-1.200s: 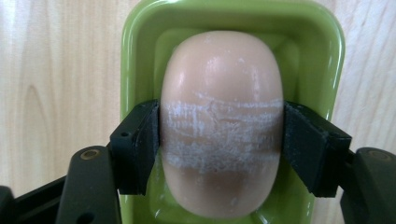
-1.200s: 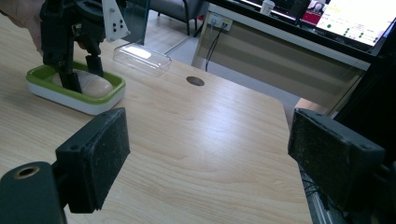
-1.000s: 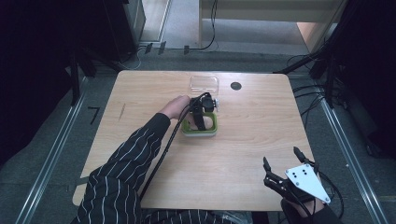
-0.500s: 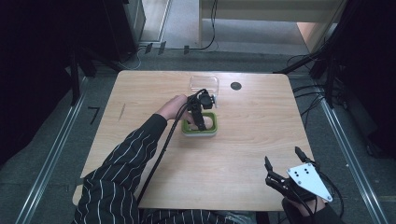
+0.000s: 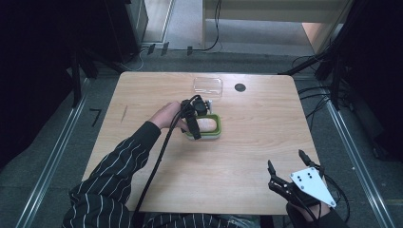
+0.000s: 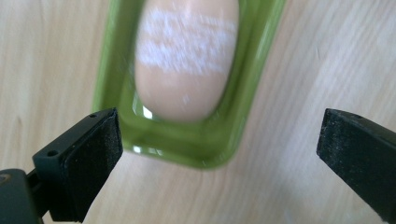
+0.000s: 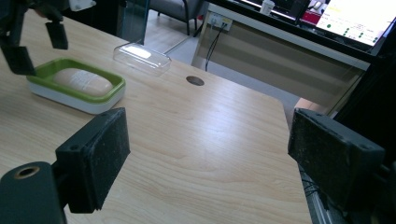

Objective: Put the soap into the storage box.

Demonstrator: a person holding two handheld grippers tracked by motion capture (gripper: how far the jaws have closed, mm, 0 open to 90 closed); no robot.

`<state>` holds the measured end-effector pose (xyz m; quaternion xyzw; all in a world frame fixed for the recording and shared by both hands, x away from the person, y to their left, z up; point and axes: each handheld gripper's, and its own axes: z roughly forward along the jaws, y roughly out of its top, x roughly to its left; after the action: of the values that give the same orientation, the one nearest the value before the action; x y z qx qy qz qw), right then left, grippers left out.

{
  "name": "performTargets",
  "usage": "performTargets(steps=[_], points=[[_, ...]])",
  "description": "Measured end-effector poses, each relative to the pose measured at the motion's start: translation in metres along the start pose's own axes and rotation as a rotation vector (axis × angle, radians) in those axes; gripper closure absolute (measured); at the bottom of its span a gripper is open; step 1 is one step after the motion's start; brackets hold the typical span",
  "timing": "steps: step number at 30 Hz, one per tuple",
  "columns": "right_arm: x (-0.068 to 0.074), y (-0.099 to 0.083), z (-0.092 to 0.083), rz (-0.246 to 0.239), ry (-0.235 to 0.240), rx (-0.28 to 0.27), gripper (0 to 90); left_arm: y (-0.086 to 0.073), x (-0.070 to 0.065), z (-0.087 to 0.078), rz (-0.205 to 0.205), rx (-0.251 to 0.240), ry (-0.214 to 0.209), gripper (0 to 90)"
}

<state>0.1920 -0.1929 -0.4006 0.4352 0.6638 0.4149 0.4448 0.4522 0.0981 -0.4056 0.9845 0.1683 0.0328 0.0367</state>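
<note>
soap dish [image 5: 215,134] mid-table (edges distant), left gripper [image 6: 219,154] spread

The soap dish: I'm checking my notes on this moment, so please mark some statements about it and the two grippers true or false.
1. A pale oval soap bar lies in the green soap dish. True.
2. The left gripper is clamped on the soap bar. False: its jaws have just been opening and stand wide, with nothing pressed between them.
3. The clear lid sits on the dish. False: it lies apart on the table, beyond the dish.
4. The right gripper is open and holds nothing. True.
5. The right gripper hovers over the dish. False: it is at the table's near right corner.
</note>
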Motion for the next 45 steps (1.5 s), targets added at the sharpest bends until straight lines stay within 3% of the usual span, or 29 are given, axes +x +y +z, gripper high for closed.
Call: performTargets(steps=[7,15,20,32,45], points=[[0.000,0.000,-0.002,0.000,-0.004,0.003,13.4,-0.015,-0.010,-0.007,-0.047,0.016,0.003,0.0],[0.001,0.000,-0.001,-0.006,-0.005,0.003,13.4,-0.035,-0.034,-0.013,-0.062,0.032,0.021,0.0],[0.001,0.000,-0.001,-0.009,-0.004,0.002,13.4,-0.050,-0.043,-0.013,-0.101,0.040,0.020,0.0],[0.001,0.000,-0.002,-0.006,-0.007,0.001,13.4,-0.090,-0.067,-0.007,-0.162,0.030,0.019,0.0],[0.001,0.000,-0.002,0.000,-0.008,0.003,13.4,-0.136,-0.086,0.001,-0.270,-0.011,0.020,0.0]])
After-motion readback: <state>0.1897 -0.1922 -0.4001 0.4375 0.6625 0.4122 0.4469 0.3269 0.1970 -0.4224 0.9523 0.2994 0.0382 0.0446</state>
